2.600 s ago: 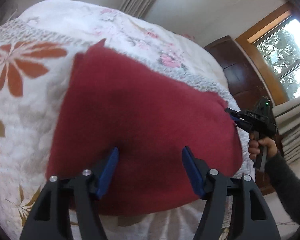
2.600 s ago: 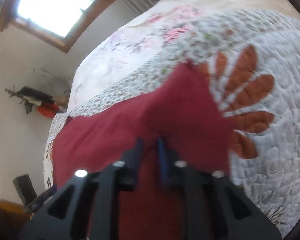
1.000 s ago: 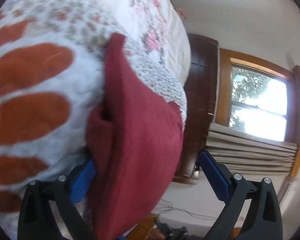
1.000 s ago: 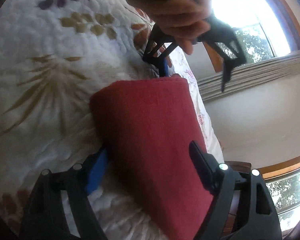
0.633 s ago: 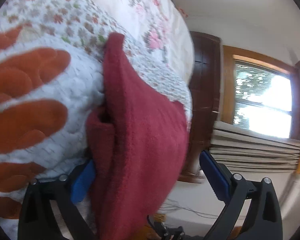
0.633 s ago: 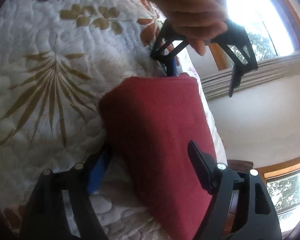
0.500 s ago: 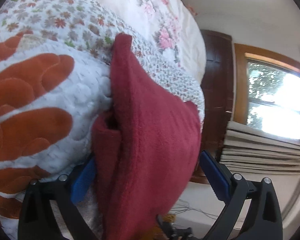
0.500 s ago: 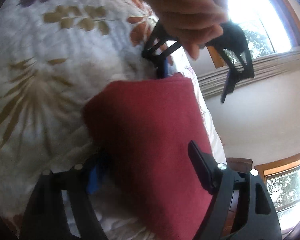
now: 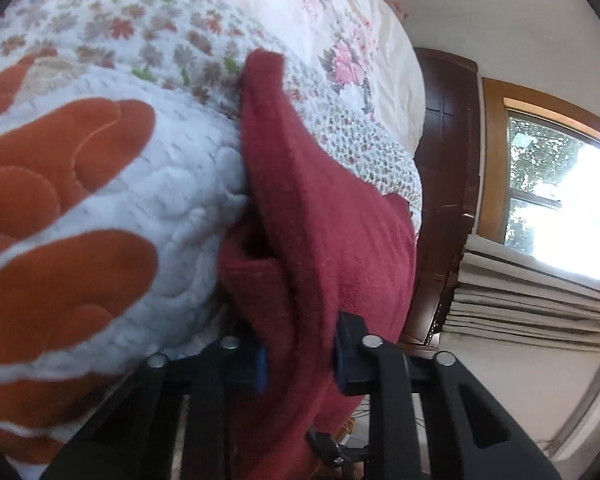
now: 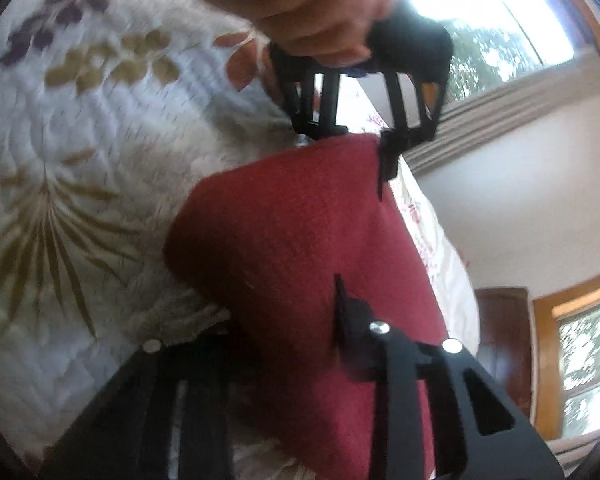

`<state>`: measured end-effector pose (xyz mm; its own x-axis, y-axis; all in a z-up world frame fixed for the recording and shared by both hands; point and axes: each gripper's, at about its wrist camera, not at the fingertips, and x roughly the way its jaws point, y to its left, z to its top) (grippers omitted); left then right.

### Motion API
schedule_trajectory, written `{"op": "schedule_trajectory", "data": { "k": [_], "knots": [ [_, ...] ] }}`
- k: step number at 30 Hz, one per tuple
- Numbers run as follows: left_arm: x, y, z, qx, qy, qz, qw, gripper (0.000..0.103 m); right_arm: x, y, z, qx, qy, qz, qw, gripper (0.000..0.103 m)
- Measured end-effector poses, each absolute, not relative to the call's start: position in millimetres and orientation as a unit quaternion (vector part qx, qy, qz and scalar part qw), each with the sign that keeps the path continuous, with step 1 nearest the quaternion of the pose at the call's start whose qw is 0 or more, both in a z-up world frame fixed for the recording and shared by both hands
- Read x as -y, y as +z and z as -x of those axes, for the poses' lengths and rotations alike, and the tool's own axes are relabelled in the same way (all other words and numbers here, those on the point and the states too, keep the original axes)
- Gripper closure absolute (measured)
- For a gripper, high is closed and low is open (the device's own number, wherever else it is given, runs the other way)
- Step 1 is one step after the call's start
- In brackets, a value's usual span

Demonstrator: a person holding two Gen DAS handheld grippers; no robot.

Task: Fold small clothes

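Home bedroom, quilted floral bedspread (image 9: 172,184), dark wooden headboard (image 9: 446,152), curtained window (image 9: 560,188)

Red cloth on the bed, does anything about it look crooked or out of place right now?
Nothing looks damaged. The red cloth is folded over, its layers bunched unevenly near the left gripper, which is clamped on it. It lies on the quilt.

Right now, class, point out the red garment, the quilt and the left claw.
red garment (image 9: 332,216), left wrist view, upper folded layer.
quilt (image 9: 172,184), left wrist view, white stitched patch.
left claw (image 9: 300,356), left wrist view, between its fingertips.
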<state>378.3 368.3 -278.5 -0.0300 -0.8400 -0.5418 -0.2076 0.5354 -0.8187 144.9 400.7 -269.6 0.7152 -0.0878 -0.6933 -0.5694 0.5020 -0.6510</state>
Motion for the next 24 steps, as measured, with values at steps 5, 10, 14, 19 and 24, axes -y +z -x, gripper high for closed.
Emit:
{"op": "schedule_trajectory", "data": {
  "k": [5, 10, 14, 19, 24],
  "knots": [
    [-366.9, -251.3, -377.4, -0.645, -0.281, 0.402, 0.586, 0.086, -397.8, -239.3, -154.8, -0.356, 0.151, 0.422, 0.82, 0.08],
    [-365.6, -215.8, -377.8, -0.633, -0.293, 0.398, 0.596, 0.086, -398.2, -212.7, -156.6, -0.356, 0.154, 0.387, 0.836, 0.082],
    [-359.9, -193.1, -380.5, -0.63, -0.295, 0.388, 0.604, 0.086, -386.4, -188.3, -160.5, -0.356, 0.147, 0.345, 0.856, 0.083],
    [-336.3, -164.3, -389.3, -0.628, -0.297, 0.37, 0.616, 0.086, -358.4, -157.2, -169.2, -0.352, 0.14, 0.29, 0.879, 0.084],
    [-307.5, -138.5, -399.5, -0.631, -0.299, 0.345, 0.628, 0.086, -330.9, -130.8, -163.5, -0.348, 0.139, 0.246, 0.894, 0.084]
  ]
}}
